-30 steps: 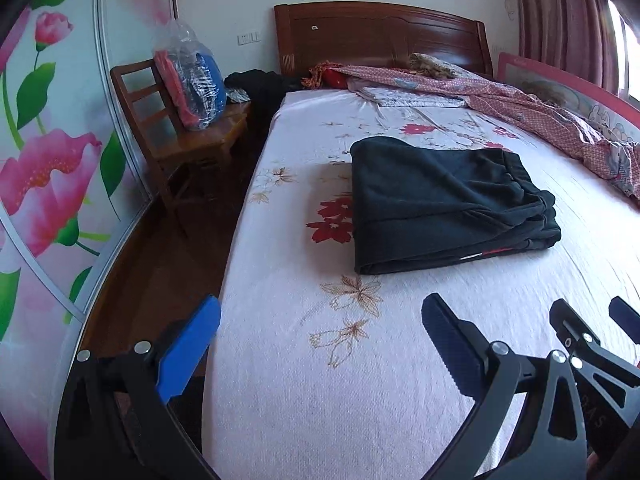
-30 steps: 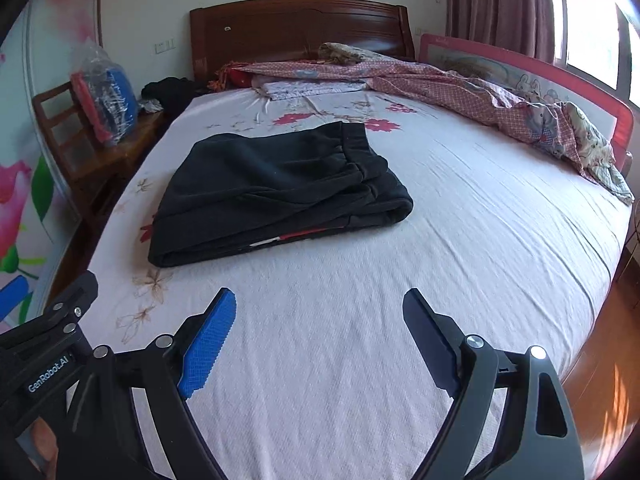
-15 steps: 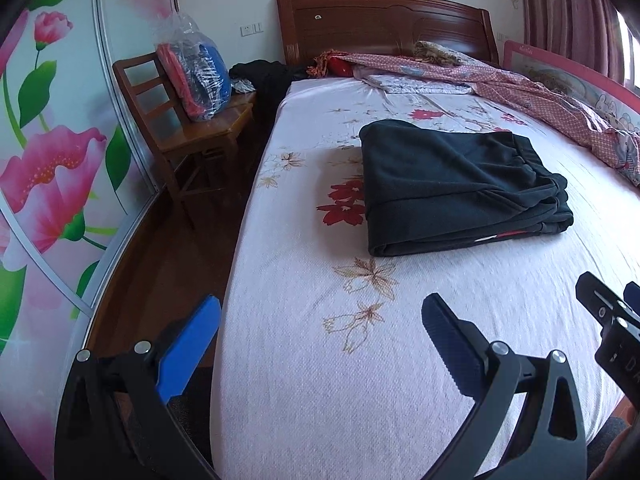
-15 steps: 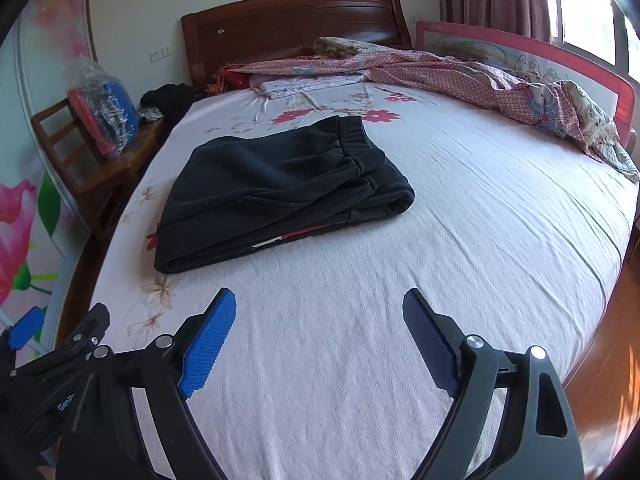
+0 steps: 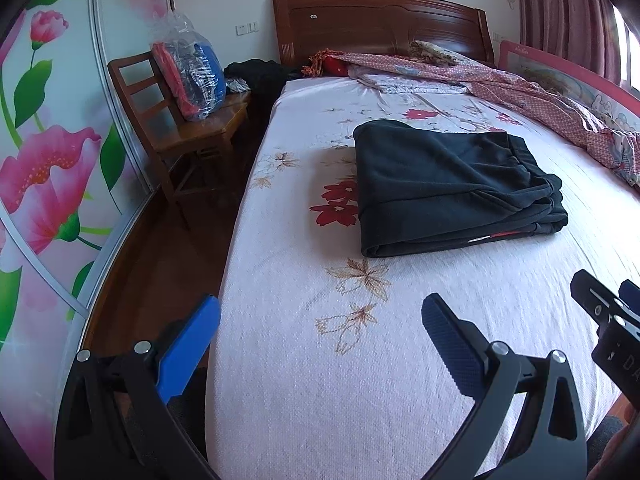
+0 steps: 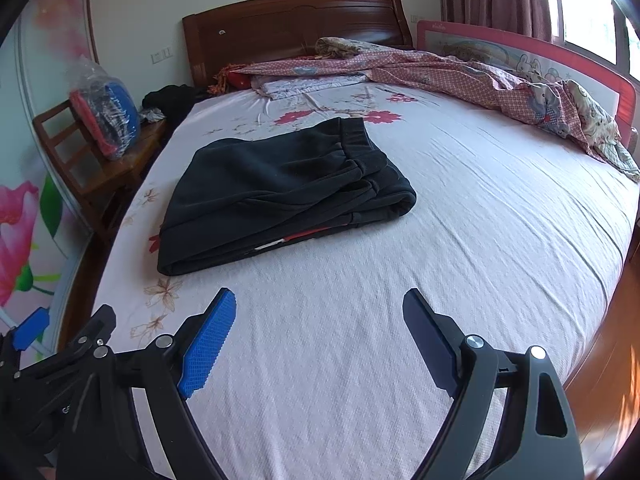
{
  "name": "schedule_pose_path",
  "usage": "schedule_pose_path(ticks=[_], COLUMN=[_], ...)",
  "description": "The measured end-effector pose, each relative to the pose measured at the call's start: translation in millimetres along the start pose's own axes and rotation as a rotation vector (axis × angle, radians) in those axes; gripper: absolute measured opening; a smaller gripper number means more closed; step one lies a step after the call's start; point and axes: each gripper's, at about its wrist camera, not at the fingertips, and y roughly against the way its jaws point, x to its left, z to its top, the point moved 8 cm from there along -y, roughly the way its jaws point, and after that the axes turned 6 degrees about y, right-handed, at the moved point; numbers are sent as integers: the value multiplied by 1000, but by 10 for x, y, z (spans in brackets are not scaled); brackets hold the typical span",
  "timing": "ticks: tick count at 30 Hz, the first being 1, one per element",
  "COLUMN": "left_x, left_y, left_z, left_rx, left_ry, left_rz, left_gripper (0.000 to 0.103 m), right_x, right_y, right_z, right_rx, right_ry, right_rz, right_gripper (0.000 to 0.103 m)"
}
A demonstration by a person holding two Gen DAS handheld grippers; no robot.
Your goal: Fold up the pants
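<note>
Pants [image 5: 452, 184] sat folded at 12 o'clock; left gripper [image 5: 320, 332] and right gripper [image 6: 320, 328], both spread apart and empty, had backed off, so folding looked done.

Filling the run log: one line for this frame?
pants: folded, on bed | left gripper: open, empty | right gripper: open, empty | contact: none

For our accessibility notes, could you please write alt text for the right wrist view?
Folded black pants lie on a floral bed sheet, untouched. The open right gripper hovers empty in front of them. A rumpled pink blanket lies beyond.
</note>
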Motion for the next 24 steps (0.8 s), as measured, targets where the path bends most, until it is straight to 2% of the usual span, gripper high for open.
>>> schedule_pose_path(ticks=[24], left_x=[-53], left_y=[11], left_z=[8], left_rx=[6], left_ry=[2], left_rz=[-29], left_gripper=[101], right_x=[75], right_y=[-10], right_z=[-10], right_rx=[10], right_ry=[15], right_rz=[17], right_gripper=[85])
